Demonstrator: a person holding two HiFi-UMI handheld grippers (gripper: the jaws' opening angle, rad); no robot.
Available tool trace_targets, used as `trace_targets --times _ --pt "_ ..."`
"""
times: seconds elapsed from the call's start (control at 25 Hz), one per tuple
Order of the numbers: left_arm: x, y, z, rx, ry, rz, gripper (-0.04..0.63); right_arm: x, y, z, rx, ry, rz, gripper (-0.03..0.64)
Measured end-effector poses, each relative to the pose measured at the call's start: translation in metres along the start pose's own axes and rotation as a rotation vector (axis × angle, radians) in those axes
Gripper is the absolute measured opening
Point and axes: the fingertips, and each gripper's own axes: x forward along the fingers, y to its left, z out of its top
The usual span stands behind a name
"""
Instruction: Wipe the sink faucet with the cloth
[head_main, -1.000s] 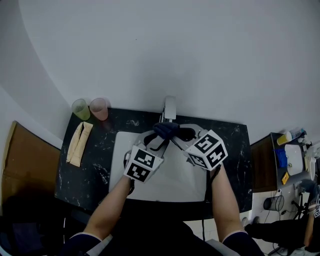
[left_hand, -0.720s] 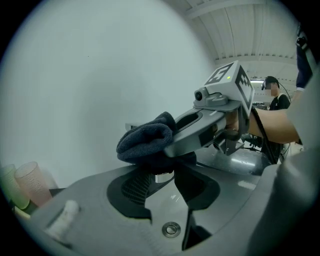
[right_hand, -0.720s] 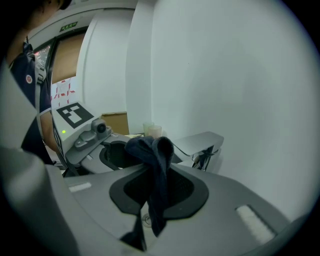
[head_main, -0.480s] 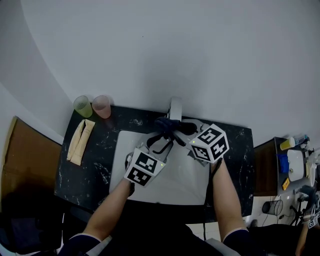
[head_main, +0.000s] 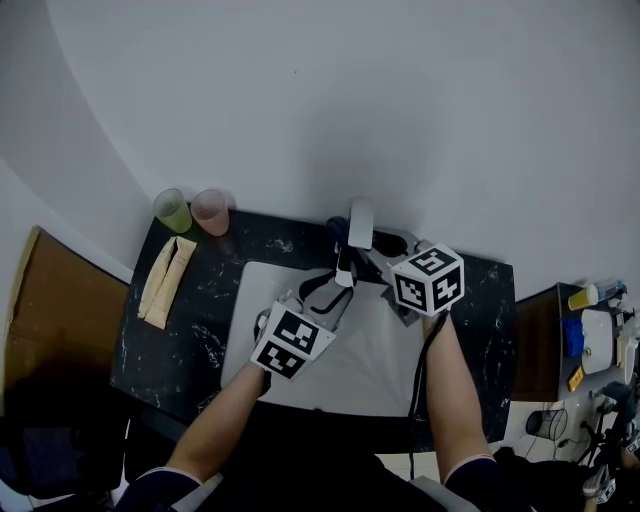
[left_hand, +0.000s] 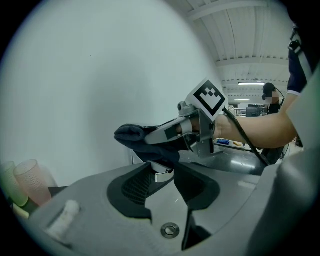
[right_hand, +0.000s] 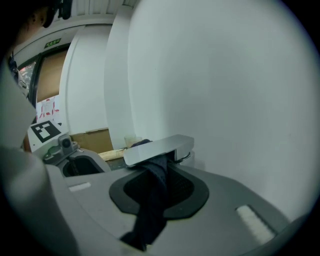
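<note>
Gripping the cloth (right_hand: 152, 200): the right hand-held gripper (right_hand: 159, 176) is pinching one end of this dark strip between narrowly set jaws. The rest is running up and over the faucet (right_hand: 159, 148).

Left hand-held gripper (left_hand: 160, 169): the jaws are standing wide on either side of the chrome spout tip and appear to be pressing on it, steadying it.

Sink (head_main: 370, 372): the white basin is lying under both grippers, with its drain (left_hand: 170, 230) showing below the left one.

Cloth, handling: soft, light and limp. It is sagging wherever nothing is carrying it, so it is likely to bunch rather than slide flat. The best hold, in my judgement, is at the end, as now, with the loop drawn taut against the metal.

Faucet, handling: rigid and smooth, probably slippery to the pads. The flat top and the spout's underside are offering the cloth its bearing faces.

Room: sideways the dark surface (head_main: 190, 335) is giving free travel. A beige folded item (head_main: 165, 282) is lying at its left, with a green cup (head_main: 173, 210) and a pink cup (head_main: 211, 211) standing beyond it, all well apart from the faucet. The wall (head_main: 420, 110) is rising just behind the faucet, leaving little clearance on the far side.
</note>
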Motion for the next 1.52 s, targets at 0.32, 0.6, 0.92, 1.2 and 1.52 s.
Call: trace_targets --times 0.32,0.6,0.92,1.2,1.52 --pt "0.001 0.0 -0.002 -0.008 0.006 0.004 0.149 -0.007 0.019 -0.006 -0.083 0.063 0.008 0.058" --pt "0.0 0.001 -0.004 -0.03 0.009 0.01 0.152 -0.03 0.051 -0.023 -0.088 0.081 0.066 0.058" --pt "-0.011 0.008 -0.006 -0.015 0.035 0.055 0.149 -0.058 0.052 -0.045 0.045 0.003 0.015 0.058" --pt "-0.014 0.004 0.003 0.01 0.04 0.084 0.149 -0.055 0.012 -0.06 0.195 -0.061 -0.077 0.058" --pt "-0.004 0.004 0.012 0.031 0.058 0.121 0.149 -0.029 -0.033 -0.056 0.254 -0.067 -0.123 0.058"
